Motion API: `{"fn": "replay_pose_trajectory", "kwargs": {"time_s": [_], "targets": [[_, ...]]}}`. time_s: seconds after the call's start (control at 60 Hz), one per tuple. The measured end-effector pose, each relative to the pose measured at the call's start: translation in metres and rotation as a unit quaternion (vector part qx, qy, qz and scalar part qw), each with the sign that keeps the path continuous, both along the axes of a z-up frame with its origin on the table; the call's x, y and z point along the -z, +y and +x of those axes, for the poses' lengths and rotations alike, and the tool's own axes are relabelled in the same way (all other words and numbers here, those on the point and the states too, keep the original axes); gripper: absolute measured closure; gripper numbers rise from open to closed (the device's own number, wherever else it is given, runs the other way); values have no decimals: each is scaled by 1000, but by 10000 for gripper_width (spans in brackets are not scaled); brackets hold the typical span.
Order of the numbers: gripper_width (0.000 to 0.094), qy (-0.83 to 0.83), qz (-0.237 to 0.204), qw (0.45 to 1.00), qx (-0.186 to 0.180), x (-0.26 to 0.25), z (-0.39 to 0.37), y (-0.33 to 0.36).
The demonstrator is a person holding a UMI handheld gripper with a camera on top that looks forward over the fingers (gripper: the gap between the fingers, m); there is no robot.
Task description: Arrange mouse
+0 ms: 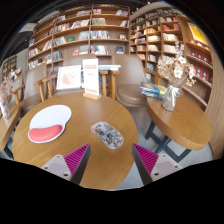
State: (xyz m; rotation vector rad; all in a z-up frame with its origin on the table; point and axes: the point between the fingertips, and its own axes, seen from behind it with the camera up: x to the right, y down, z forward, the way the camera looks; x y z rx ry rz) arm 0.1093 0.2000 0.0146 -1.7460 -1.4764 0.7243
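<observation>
A mouse (107,134) with a speckled grey-and-white pattern lies on the round wooden table (95,165), just ahead of my fingers and slightly left of the middle between them. A white mouse pad (49,120) with a red wrist rest (43,133) lies on the table to the left, apart from the mouse. My gripper (112,158) is open and empty, its magenta pads (146,158) spread wide above the table's near part.
Two upright signs (80,77) stand at the table's far side. A second round table (180,118) with a vase of flowers (175,72) and books is to the right. Chairs and bookshelves (85,35) fill the background.
</observation>
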Motion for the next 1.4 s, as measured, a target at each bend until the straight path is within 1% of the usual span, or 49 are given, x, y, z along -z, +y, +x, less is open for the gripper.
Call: {"fn": "replay_pose_trajectory", "kwargs": {"time_s": [0.2, 0.333, 0.5, 0.733, 0.783, 0.867, 0.883, 0.9, 0.917, 0.95, 1.033, 1.1, 1.167, 1.2, 1.267, 1.333, 1.4], "targets": [[83, -15, 12, 1000, -5, 30, -36, 11], [87, -14, 4, 1000, -10, 29, -58, 14], [83, -21, 7, 1000, -4, 29, -78, 24], [91, -24, -5, 1000, 2, 31, -94, 30], [130, -24, -8, 1000, -1, 32, -96, 28], [253, -25, -11, 1000, -8, 32, -99, 25], [303, -26, -11, 1000, -12, 33, -100, 23], [443, -26, -11, 999, -18, 33, -101, 20], [483, -28, -5, 999, -20, 32, -101, 21], [492, -34, 6, 999, -17, 32, -100, 24], [525, -51, -6, 999, -16, 26, -100, 14], [534, -27, -23, 999, -28, -4, -108, -7], [534, -1, -8, 999, -42, -38, -116, -29], [534, 16, -2, 999, -49, -55, -121, -43], [534, 27, -10, 997, -65, -76, -133, -81], [535, 34, -26, 996, -79, -87, -146, -121], [534, 35, -32, 996, -82, -90, -162, -156]]}}
